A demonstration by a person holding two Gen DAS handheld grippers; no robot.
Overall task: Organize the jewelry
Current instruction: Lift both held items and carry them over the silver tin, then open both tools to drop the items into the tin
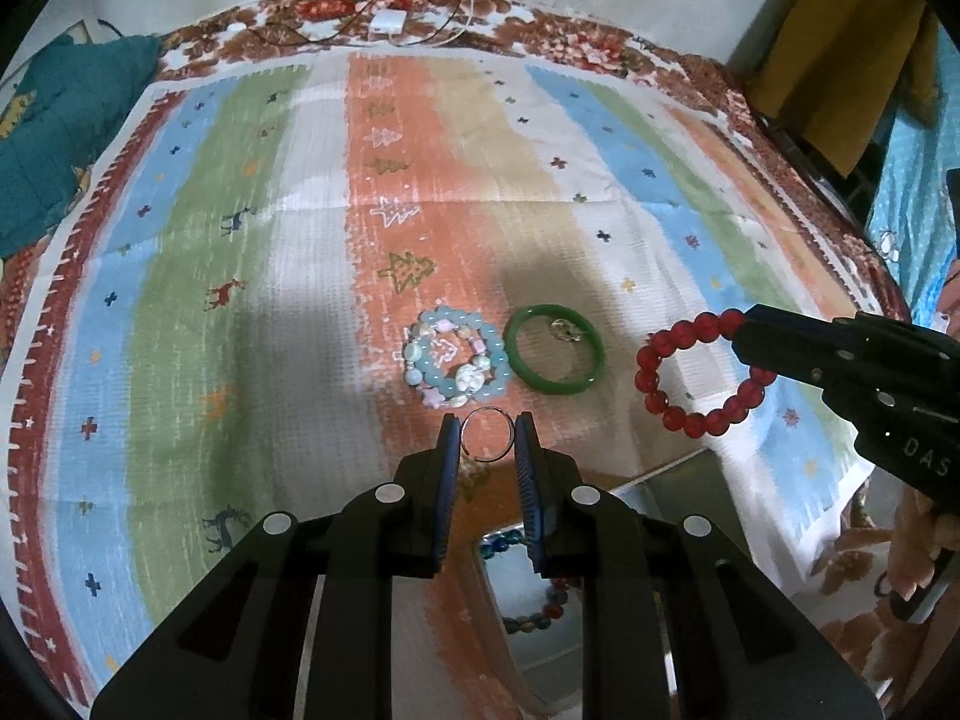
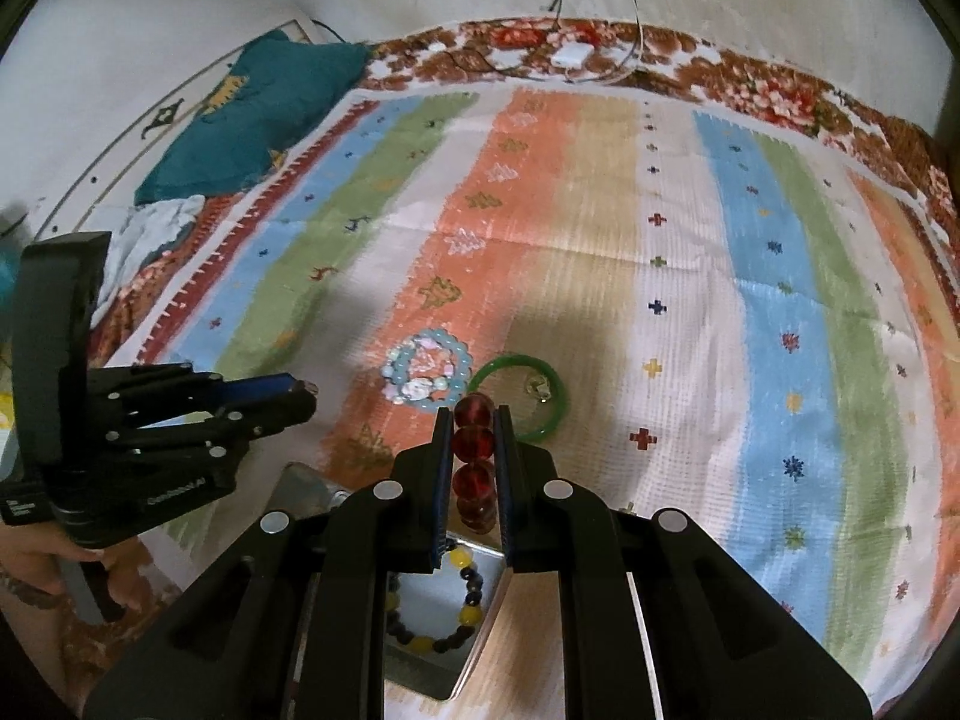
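My left gripper (image 1: 487, 433) is shut on a thin silver ring (image 1: 487, 417) and holds it above the striped cloth. My right gripper (image 2: 474, 420) is shut on a red bead bracelet (image 2: 475, 441); in the left wrist view that bracelet (image 1: 651, 360) hangs from the right gripper (image 1: 747, 339). A pale blue and pink bead bracelet (image 1: 457, 363) and a green bangle (image 1: 555, 357) with a small charm (image 1: 566, 329) inside it lie side by side on the cloth. They also show in the right wrist view as the bead bracelet (image 2: 427, 373) and the bangle (image 2: 519, 387).
A metal tray (image 2: 480, 561) below my right gripper holds a yellow and black bead bracelet (image 2: 462, 600). In the left wrist view the tray (image 1: 690, 480) holds multicoloured bead bracelets (image 1: 543, 606). A teal cushion (image 2: 240, 114) lies far left; a white box (image 1: 389, 21) with cables lies at the far edge.
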